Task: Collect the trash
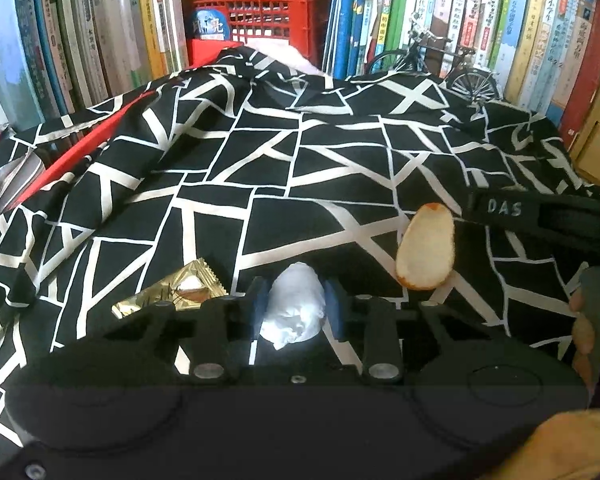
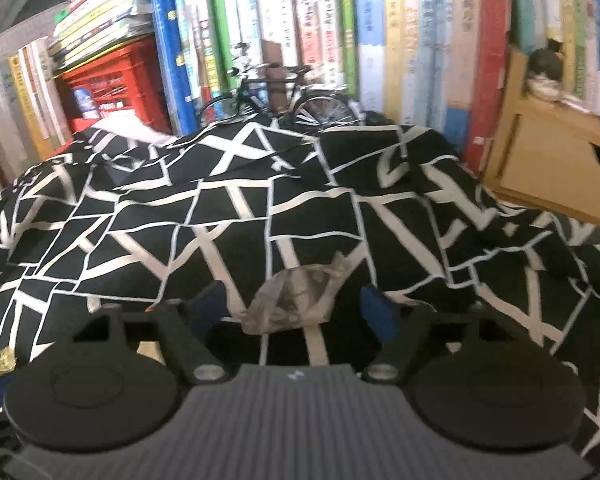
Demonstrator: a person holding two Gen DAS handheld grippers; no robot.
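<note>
A crumpled white tissue [image 1: 294, 308] sits on the black-and-white patterned cloth [image 1: 260, 152], pinched between the blue pads of my left gripper [image 1: 296, 306], which is shut on it. A gold foil wrapper [image 1: 180, 288] lies just left of that gripper, and a pale oval peel-like scrap [image 1: 426, 248] lies to its right. In the right wrist view a crumpled clear plastic wrapper [image 2: 296, 300] rests on the cloth [image 2: 220, 208] between the spread blue pads of my right gripper [image 2: 294, 308], which is open and apart from it on both sides.
Books line the shelf [image 1: 500, 20] behind the cloth, with a red crate [image 1: 260, 12] and a small model bicycle [image 1: 432, 60]. A wooden drawer box [image 2: 556, 164] stands at the right. A black tool body marked DAS [image 1: 540, 216] and a person's fingers [image 1: 584, 328] show at the left wrist view's right edge.
</note>
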